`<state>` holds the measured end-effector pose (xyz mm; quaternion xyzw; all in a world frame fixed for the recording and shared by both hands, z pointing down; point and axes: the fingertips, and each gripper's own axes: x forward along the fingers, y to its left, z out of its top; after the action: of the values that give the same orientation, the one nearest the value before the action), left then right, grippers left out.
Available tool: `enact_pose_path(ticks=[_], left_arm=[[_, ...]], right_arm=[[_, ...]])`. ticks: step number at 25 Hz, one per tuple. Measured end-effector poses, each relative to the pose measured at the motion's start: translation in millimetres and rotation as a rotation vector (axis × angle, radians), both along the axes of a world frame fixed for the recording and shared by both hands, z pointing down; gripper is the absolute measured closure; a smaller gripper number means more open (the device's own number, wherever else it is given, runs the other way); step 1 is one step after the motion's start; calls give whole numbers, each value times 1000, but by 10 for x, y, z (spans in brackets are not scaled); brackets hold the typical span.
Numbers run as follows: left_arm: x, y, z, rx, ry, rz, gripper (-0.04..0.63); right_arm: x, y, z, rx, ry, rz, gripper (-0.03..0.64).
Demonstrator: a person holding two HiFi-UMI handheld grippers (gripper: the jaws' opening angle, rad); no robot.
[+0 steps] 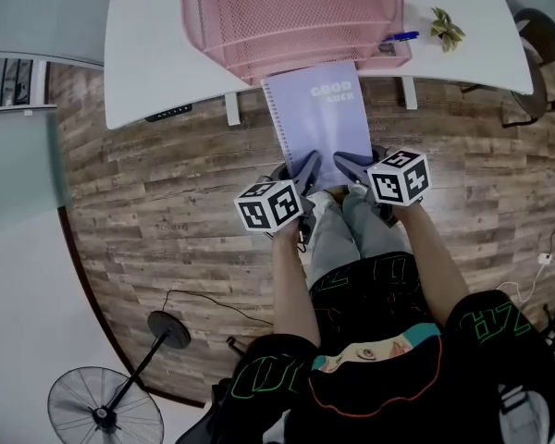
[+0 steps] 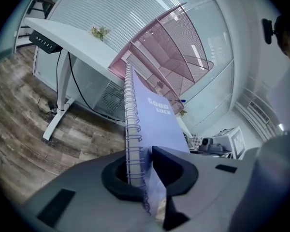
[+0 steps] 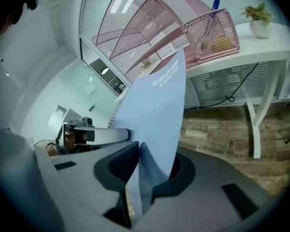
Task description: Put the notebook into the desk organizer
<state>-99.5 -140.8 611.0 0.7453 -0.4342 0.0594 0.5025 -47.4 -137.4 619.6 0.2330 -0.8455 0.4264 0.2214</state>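
A lavender spiral-bound notebook [image 1: 319,118] is held in the air between both grippers, its far edge reaching the front of the pink mesh desk organizer [image 1: 296,17] on the white desk [image 1: 148,63]. My left gripper [image 1: 305,169] is shut on the near left corner by the wire spiral, which the left gripper view shows as the notebook [image 2: 154,115] clamped in the left gripper [image 2: 145,170]. My right gripper [image 1: 351,166] is shut on the near right corner. In the right gripper view the notebook [image 3: 159,110] rises tilted from the right gripper [image 3: 140,173] toward the organizer [image 3: 135,33].
A small pink mesh basket [image 3: 212,30] with a blue pen [image 1: 400,36] stands right of the organizer, and a small plant [image 1: 447,28] beyond it. A floor fan [image 1: 102,414] stands at the lower left and a dark chair [image 1: 546,54] at the right edge. The person's legs are below the notebook.
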Motion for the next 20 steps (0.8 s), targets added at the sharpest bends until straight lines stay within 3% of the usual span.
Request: enact_pose_path(ticks=[8,15,18,20], left_arm=[[-37,-207,1,-30,33,0,534],[-103,-404,-30,-45,63,17,522],[-120,-498,-72,-31,83,32,489],[-109,-564,-106,-21,99,56,414]], right_arm=[[-26,-205,-32,-16,-11,28,546],[-62,-404,-99,-82,-80,88,546],[-70,-510,-171,-128,-162,133,559],[-82,-581,-205,-155,-212,166,569]])
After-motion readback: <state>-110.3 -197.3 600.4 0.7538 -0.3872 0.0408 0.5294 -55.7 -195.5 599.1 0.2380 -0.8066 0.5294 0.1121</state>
